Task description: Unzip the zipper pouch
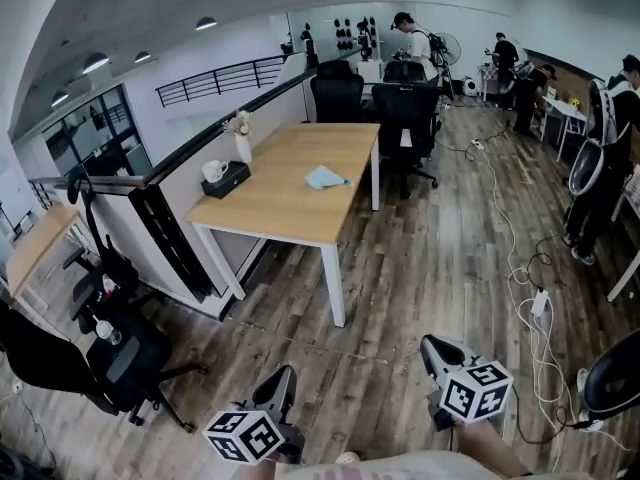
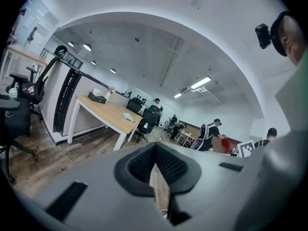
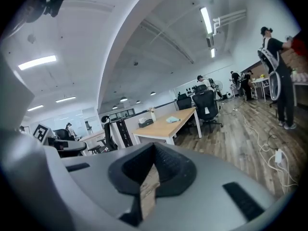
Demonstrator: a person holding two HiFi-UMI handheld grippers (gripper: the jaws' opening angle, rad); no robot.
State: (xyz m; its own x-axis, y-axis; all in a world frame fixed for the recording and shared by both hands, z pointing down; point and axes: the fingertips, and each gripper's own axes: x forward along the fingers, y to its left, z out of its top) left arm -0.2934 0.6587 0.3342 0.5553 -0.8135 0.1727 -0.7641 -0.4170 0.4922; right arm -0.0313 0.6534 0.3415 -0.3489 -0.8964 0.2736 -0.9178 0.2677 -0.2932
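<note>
Standing well back from the table, the person holds both grippers low over the floor, so the task is at its very start: the approach. The pouch, a small pale blue thing, lies flat on the tabletop toward its right edge, apart from the dark box and the vase at the left side. The left gripper has its jaws pressed together with nothing between them. The right gripper is likewise closed and empty. Each gripper view shows only floor through the slit where the jaws meet. Neither tool is near the pouch. The next move, as I judge it, calls for walking to the table, parting both sets of jaws, pinning the pouch body with one gripper and catching the zipper pull with the other. That pull is too small to make out from this distance, so its end cannot be told.
</note>
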